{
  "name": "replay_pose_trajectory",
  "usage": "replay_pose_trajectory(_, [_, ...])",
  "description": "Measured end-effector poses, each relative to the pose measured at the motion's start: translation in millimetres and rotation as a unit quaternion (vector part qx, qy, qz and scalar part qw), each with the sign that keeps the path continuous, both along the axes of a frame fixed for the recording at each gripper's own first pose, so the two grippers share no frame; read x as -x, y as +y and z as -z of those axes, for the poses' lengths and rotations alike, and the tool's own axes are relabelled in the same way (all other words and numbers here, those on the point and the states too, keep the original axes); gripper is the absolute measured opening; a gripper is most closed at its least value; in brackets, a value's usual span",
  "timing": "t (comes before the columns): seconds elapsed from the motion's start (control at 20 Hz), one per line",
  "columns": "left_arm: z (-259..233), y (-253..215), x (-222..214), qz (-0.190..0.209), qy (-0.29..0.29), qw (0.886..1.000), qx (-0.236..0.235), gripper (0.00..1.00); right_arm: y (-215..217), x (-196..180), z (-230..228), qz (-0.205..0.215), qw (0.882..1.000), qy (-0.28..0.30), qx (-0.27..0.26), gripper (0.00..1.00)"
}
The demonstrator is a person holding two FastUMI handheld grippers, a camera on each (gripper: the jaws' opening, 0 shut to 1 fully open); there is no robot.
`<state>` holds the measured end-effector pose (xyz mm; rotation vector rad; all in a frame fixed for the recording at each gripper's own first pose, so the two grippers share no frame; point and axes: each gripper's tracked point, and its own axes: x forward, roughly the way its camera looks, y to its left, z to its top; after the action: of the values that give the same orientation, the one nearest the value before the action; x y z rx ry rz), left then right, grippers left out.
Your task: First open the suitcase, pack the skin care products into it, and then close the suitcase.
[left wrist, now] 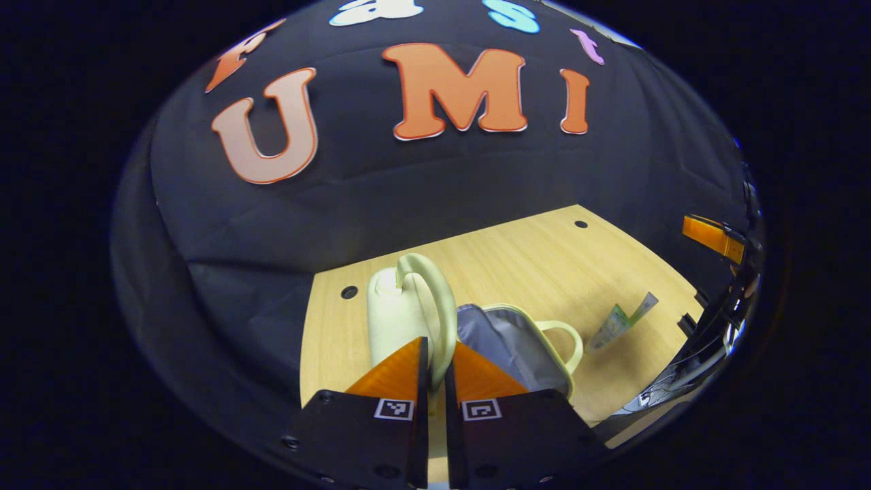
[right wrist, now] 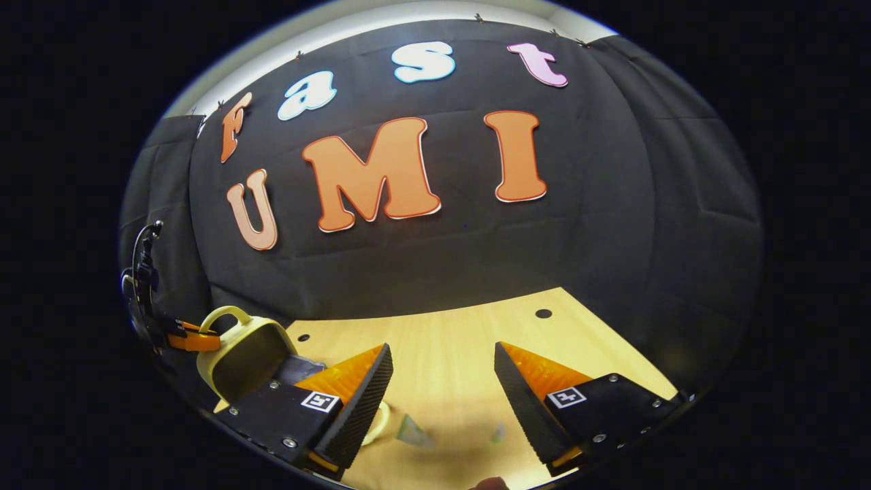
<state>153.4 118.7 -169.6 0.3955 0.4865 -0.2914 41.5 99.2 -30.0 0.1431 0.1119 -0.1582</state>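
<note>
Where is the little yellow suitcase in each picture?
Left gripper view: the suitcase sits bottom centre, open, its lid lifted by the left claw, pinched on the lid's edge.
Right gripper view: the suitcase is at the lower left edge, lid raised, partly behind the right claw's left finger.
Shared landmark: the wooden table with small dark holes, against the black cloth wall.
</note>
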Motion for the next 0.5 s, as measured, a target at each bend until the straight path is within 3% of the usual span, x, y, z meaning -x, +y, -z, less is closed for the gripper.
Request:
replay_pose_trajectory(0.3, [2.5, 137.2, -23.4, -0.061, -0.007, 0.997, -0.036, 0.11, 55.2, -10.3, -5.9, -0.004, 1.0, -0.005, 0.008, 0.95])
replay_pose_trajectory(0.5, [44.9, 214.7, -45.2, -0.106, 0.023, 0.994, -0.001, 0.11, 82.7, -16.7, -5.5, -0.013, 1.0, 0.008, 0.002, 0.95])
